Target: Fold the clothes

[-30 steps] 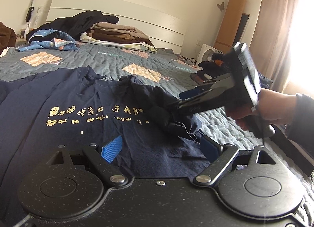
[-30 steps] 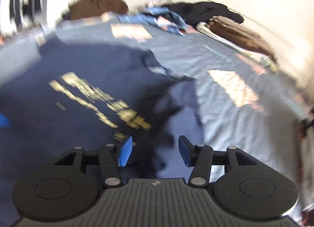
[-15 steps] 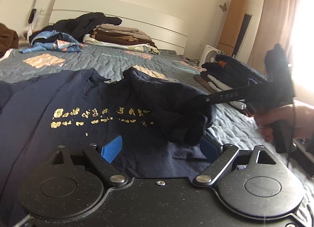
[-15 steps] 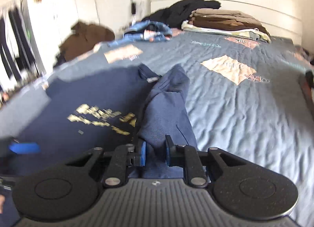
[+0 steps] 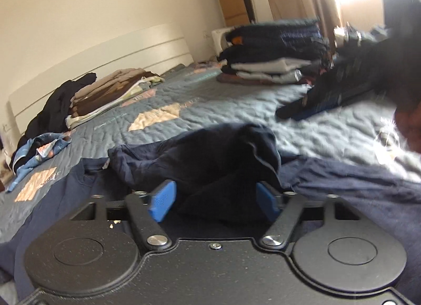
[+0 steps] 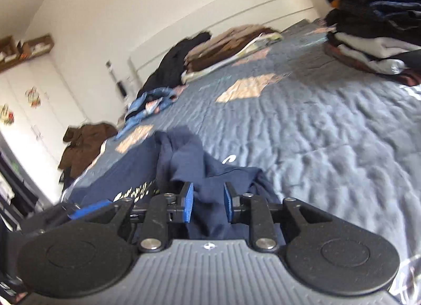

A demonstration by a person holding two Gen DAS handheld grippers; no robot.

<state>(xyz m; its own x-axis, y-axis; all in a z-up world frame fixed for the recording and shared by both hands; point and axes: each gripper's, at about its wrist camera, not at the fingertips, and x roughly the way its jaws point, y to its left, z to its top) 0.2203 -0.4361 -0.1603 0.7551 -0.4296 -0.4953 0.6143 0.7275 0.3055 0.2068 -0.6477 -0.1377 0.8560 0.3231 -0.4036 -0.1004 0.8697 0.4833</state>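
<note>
A navy T-shirt [image 5: 73, 194] with gold print [image 6: 136, 190] lies spread on the bed. Its sleeve is folded inward into a dark bunch [image 5: 210, 152]. My left gripper [image 5: 214, 201] is open and low over the shirt, and the bunched sleeve sits between its blue pads [image 5: 161, 201]. My right gripper [image 6: 208, 206] has its jaws partly apart, with navy cloth [image 6: 184, 157] seen through the gap. In the left wrist view the right gripper [image 5: 289, 112] is blurred and hangs over the bedspread, right of the sleeve, with no cloth stretched to it. The left gripper's blue pad [image 6: 86, 207] shows at the lower left.
A tall stack of folded clothes [image 5: 273, 49] stands on the bed's far right. A folded brown and beige pile [image 5: 110, 91] and dark garments lie by the headboard. A crumpled blue garment [image 5: 39, 147] lies at the left. Grey quilted bedspread [image 6: 329, 126] stretches between them.
The right gripper was shut on the lifted sleeve; now its jaws are wider and it has drawn back to the right. The sleeve lies bunched on the shirt. The left gripper moved forward around it.
</note>
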